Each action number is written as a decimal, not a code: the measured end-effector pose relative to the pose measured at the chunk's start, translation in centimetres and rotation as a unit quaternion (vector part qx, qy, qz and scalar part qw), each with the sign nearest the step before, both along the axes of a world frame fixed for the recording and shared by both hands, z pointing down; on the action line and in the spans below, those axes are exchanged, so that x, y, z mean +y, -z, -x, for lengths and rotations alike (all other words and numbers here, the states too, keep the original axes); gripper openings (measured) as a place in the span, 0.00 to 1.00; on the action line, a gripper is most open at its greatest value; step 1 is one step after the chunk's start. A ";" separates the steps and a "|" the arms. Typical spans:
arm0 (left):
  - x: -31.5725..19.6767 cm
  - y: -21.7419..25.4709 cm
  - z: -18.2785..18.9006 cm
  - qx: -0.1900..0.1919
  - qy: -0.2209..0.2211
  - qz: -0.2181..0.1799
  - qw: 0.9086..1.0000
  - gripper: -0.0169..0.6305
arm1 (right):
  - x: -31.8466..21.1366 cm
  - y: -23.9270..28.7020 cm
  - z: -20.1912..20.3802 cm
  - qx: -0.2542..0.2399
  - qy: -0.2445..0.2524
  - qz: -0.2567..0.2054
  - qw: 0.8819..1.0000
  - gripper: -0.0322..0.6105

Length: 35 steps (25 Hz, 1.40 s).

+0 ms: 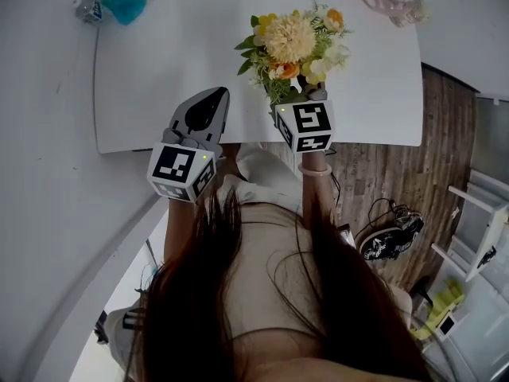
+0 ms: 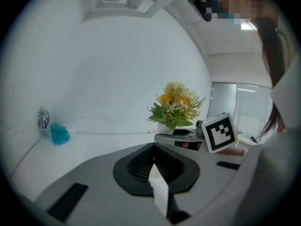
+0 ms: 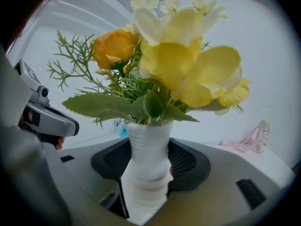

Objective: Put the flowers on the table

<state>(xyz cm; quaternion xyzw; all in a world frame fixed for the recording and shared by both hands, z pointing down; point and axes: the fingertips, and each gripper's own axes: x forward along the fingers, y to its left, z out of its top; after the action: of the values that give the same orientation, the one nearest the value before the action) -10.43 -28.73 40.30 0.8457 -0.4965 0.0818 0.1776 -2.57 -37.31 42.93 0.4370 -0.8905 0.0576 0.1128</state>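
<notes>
Right gripper view: your right gripper is clamped on the white ribbed vase, jaws pressing its lower body from both sides, with the flowers standing upright out of it, yellow and orange blooms with green leaves. Head view puts the bouquet over the near half of the white table, right of centre; you can't tell whether the vase base touches the top. Your left gripper sits just left of the bouquet at the table's near edge, its jaws pressed together with nothing between them. At the far left corner there is a water bottle touching a teal fluffy item. A pink cloth lies at the far right corner, well apart from the vase.
</notes>
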 end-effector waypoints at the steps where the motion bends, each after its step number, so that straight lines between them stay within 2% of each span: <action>1: -0.1 -0.1 0.0 0.000 0.000 0.001 1.000 0.03 | -0.1 -0.1 0.0 -0.002 0.000 0.001 1.000 0.45; 20: -1.9 -1.7 1.2 0.002 0.017 0.024 1.000 0.03 | -2.0 -2.6 1.4 -0.002 0.016 0.027 1.000 0.45; 35: -2.7 -2.6 1.0 0.002 0.012 0.035 0.999 0.03 | -2.8 -4.0 1.4 0.000 0.019 0.036 0.999 0.45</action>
<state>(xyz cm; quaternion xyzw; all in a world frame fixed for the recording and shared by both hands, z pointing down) -11.40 -31.45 42.91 0.8331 -0.5031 0.0950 0.2091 -3.96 -40.07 46.95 0.4156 -0.8960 0.0876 0.1295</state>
